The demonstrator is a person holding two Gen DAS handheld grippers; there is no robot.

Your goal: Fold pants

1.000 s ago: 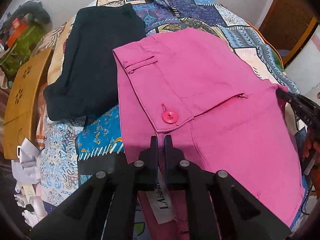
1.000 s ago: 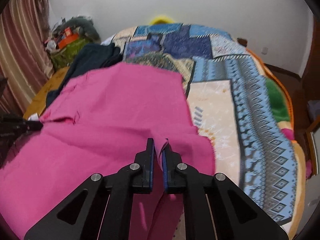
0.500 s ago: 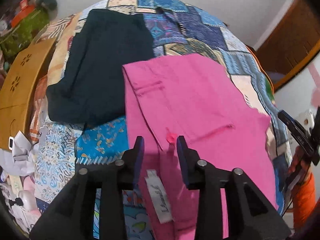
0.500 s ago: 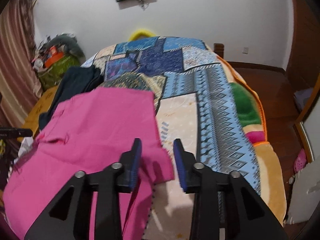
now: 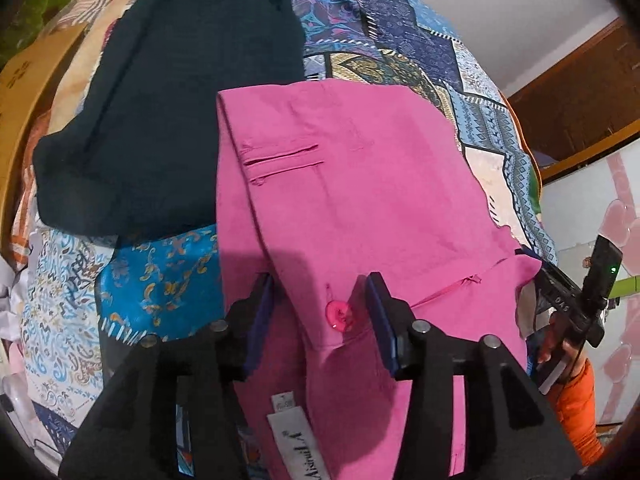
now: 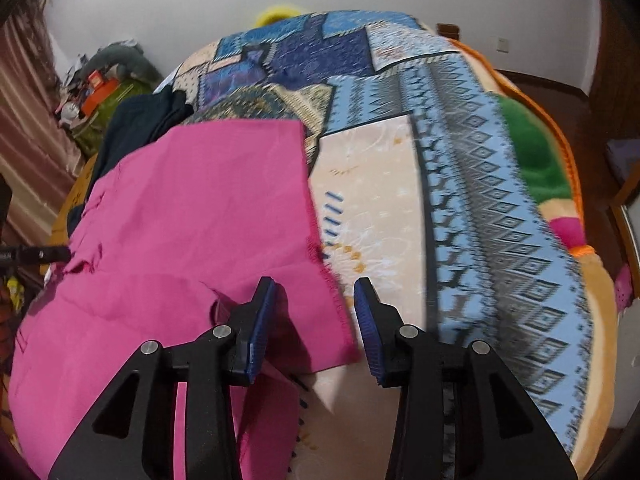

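Pink pants [image 5: 360, 200] lie folded over on a patterned bedspread [image 5: 160, 284], waistband with a pink button [image 5: 339, 316] nearest the left wrist camera. My left gripper [image 5: 320, 316] is open, its fingers either side of the button and above the cloth. In the right wrist view the pants [image 6: 192, 220] fill the left side. My right gripper [image 6: 314, 320] is open over the frayed hem corner, holding nothing. The right gripper also shows at the right edge of the left wrist view [image 5: 568, 304].
A dark folded garment [image 5: 172, 112] lies on the bedspread left of the pink pants. A wooden board [image 5: 20, 92] stands at the bed's left. Clutter [image 6: 100, 92] sits by the curtain. The bedspread [image 6: 480, 200] extends to the right.
Both grippers were shut on the pink pants a second ago; both have opened and let go. The pants now lie flat on the bed.
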